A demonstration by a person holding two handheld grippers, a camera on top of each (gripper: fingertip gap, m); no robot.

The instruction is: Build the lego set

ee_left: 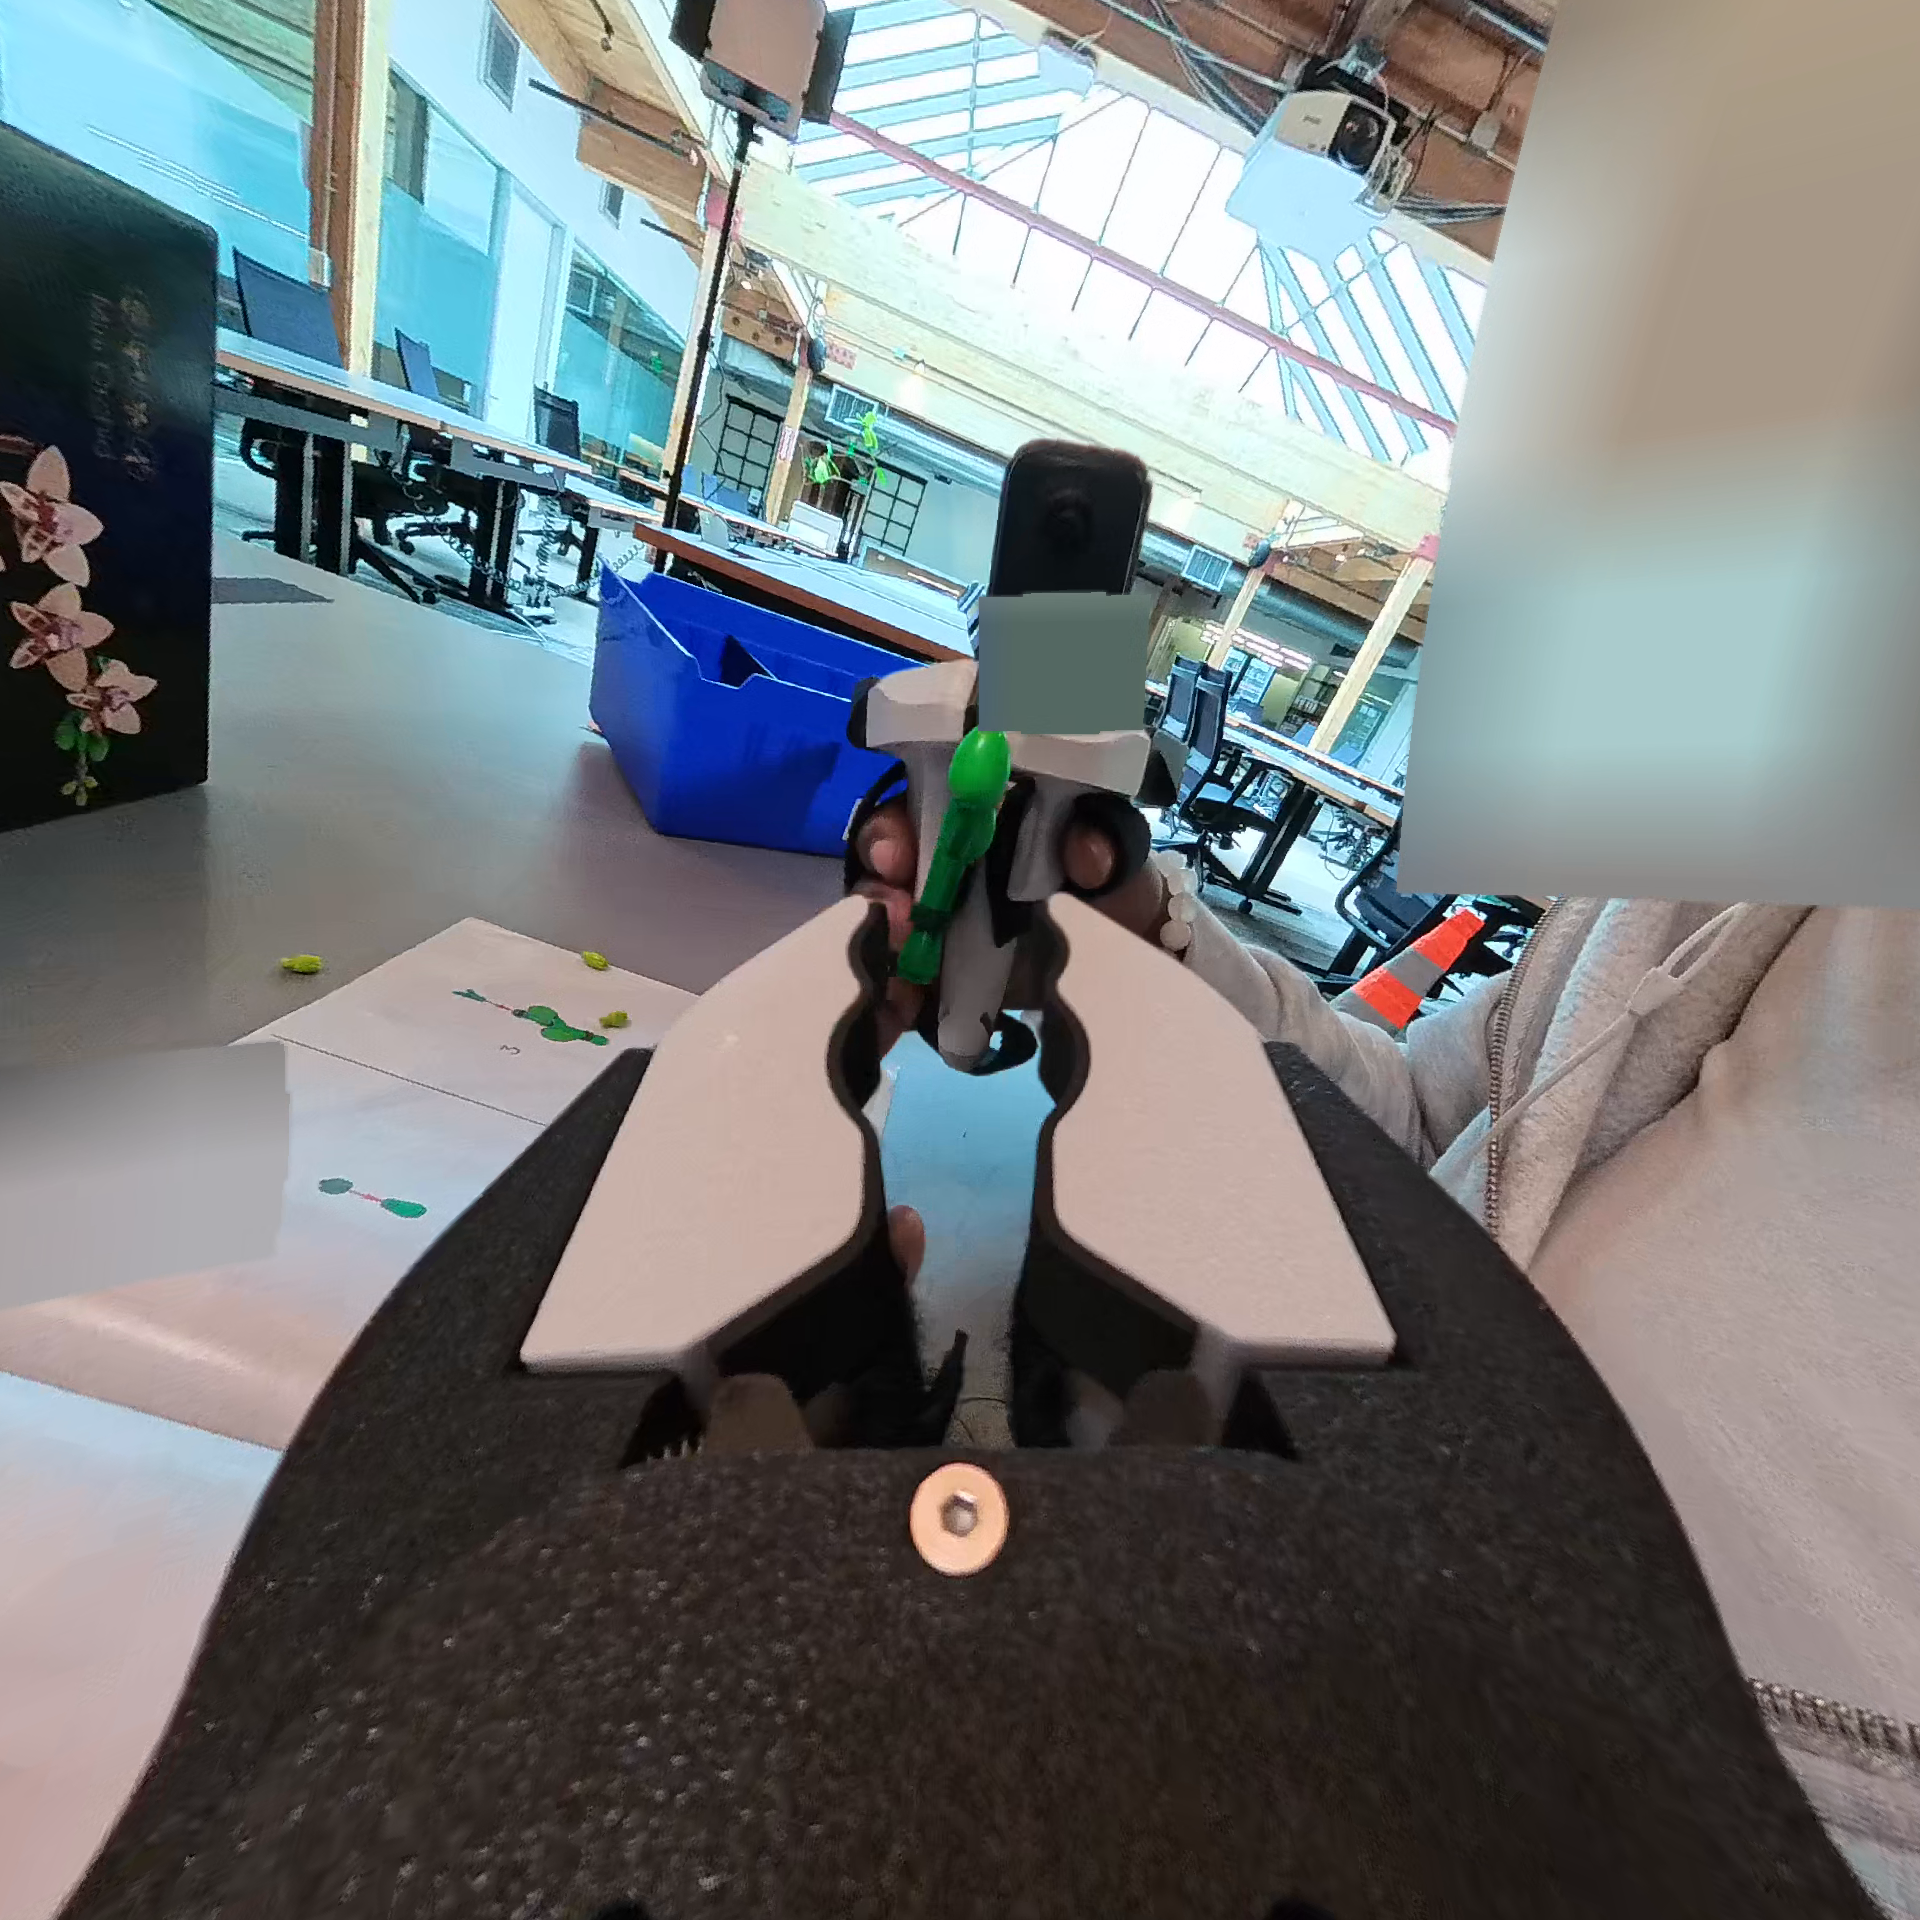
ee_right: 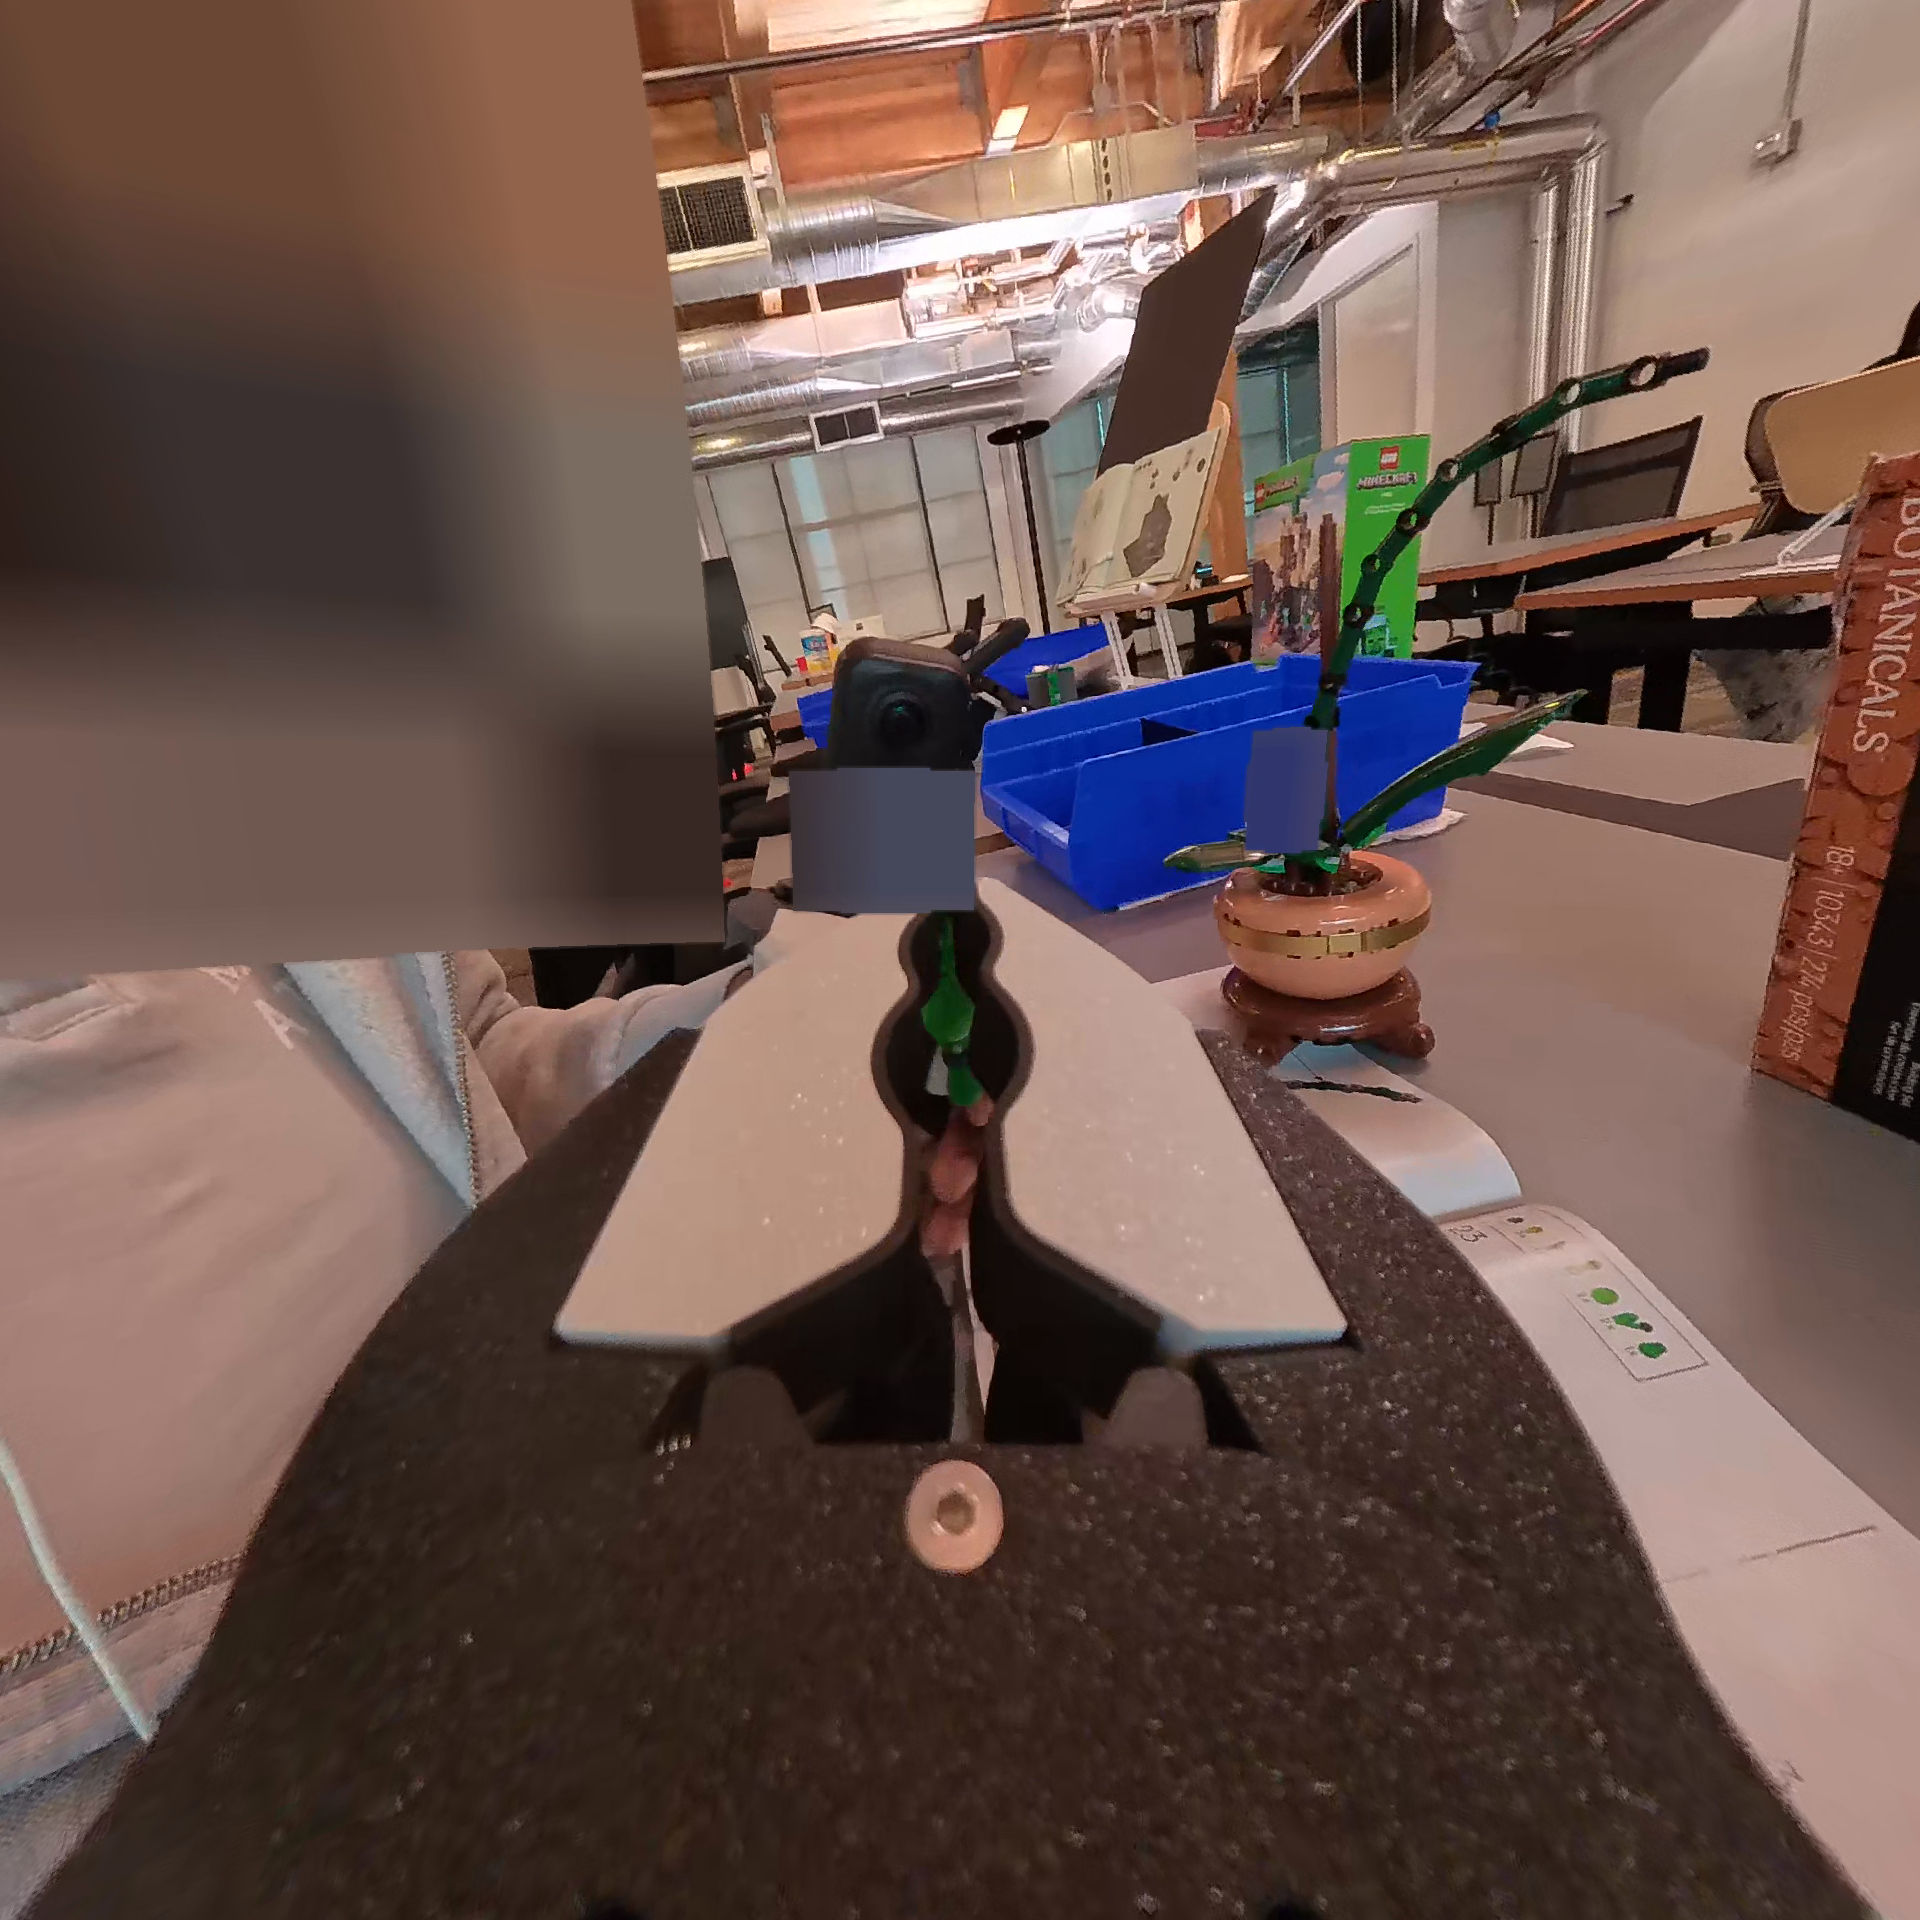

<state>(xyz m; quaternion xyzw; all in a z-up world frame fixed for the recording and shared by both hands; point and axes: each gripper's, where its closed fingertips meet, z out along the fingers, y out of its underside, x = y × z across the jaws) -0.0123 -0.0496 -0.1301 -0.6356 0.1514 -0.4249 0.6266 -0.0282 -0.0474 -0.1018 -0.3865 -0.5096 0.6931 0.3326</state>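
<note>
Nearest in the right wrist view, the right gripper is clenched on a slender green lego stem with a bud-shaped tip, held along the slot between its white fingers.

In the left wrist view the left gripper stands released, its jaws apart and empty, pointing at the same stem raised in front of it.

Beyond, on the grey table, an open instruction booklet lies beside a tan round lego pot on a brown stand bearing a dark green arching stalk. Small loose green pieces lie near the booklet. A blue plastic bin sits farther back.

Judgement: a stem sub-assembly is in hand. The next move calls for the left gripper fetching a loose piece and aligning it squarely onto the stem.
</note>
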